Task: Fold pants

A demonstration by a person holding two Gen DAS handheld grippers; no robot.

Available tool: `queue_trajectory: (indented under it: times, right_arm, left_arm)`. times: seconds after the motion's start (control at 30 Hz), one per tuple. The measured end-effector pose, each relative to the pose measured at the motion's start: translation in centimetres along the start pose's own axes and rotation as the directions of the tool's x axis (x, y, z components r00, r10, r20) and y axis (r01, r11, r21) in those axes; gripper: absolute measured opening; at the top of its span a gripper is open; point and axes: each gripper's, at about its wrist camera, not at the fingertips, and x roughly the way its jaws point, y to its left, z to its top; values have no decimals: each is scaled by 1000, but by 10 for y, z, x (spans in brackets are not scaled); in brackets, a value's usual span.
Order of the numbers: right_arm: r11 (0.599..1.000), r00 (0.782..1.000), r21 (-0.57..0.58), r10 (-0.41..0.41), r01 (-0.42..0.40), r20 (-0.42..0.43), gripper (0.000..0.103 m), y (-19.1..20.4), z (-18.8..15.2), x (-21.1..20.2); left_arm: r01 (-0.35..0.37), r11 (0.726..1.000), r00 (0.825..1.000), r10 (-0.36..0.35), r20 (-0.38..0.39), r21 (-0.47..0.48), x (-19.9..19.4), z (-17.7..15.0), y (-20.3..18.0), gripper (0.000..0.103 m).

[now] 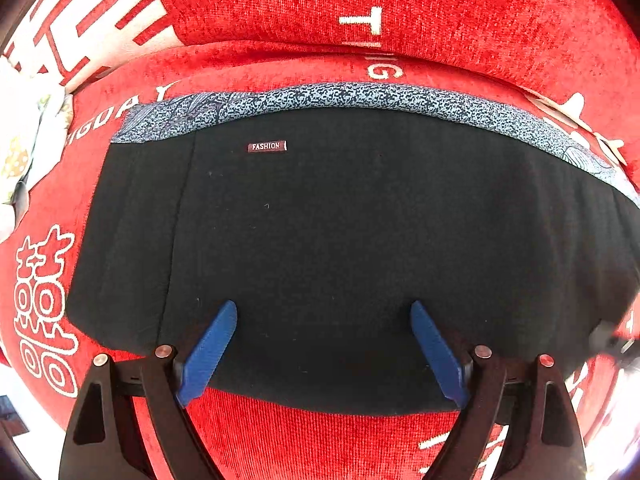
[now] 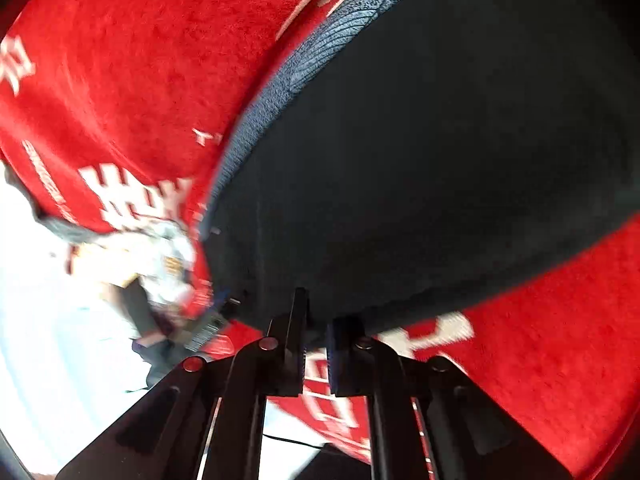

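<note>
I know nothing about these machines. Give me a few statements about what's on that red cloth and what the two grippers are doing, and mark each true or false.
1. The black pants lie on a red cloth with white lettering. True.
2. The left gripper is clamped shut on the pants. False: its blue fingers stand wide apart above the fabric.
3. A small label reading FASHION sits on the pants. True.
4. The patterned band along the pants' far edge is plain yellow. False: it is speckled blue and dark.
5. The right gripper is wide open. False: its fingers are drawn close together at the near edge of the pants; whether they pinch fabric is unclear.
</note>
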Motion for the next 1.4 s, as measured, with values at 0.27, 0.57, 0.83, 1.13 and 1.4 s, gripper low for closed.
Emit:
queue_trajectory:
  times: [0.27,0.57,0.83,1.13,1.4]
  right_arm:
    - [978,981,-113,-164,175,103,19,-3,-8,-68]
    - [813,867,-304,-445,496,226,38,0,33,-57]
    - [864,914,-301,-392,404,102,39,-4,14,-67]
    - [776,981,-615,-193,142,-18,54,124,51,-40]
    - [623,962,-782,-235,37,-142,55,262,49,112]
  left_arm:
    - [36,998,999,-37,28,46,-41,6,-18,89]
    - [32,980,999,-24,-43,198,-24,-18,-96,89]
    - [-8,993,998,15,-53,121,-59,-25,-72,89]
    - [-49,995,998,51,21,-83,-94,-23,44,89]
    - [-31,984,999,32,6,-175,-43,0,161,89]
